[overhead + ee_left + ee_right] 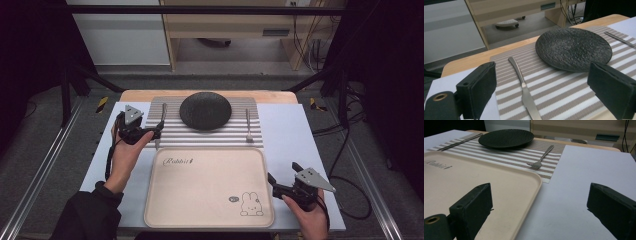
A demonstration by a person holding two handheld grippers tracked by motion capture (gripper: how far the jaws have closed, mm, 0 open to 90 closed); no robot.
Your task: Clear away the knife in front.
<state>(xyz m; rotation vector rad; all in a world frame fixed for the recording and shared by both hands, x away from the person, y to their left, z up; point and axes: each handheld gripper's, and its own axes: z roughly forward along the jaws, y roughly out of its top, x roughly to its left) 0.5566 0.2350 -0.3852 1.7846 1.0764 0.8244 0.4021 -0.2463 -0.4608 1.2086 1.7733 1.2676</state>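
Shiny metal knife (524,87) beside a rough, matt black plate (574,47).

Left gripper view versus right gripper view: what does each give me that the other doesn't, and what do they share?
The left gripper view alone gives a close look at the knife lying between the open jaws of the left hand-held gripper, and a wheeled base on the floor beyond the table.

The right gripper view alone gives the beige tray and the full fork, seen past the open right hand-held gripper.

Both give the black plate on the striped placemat.
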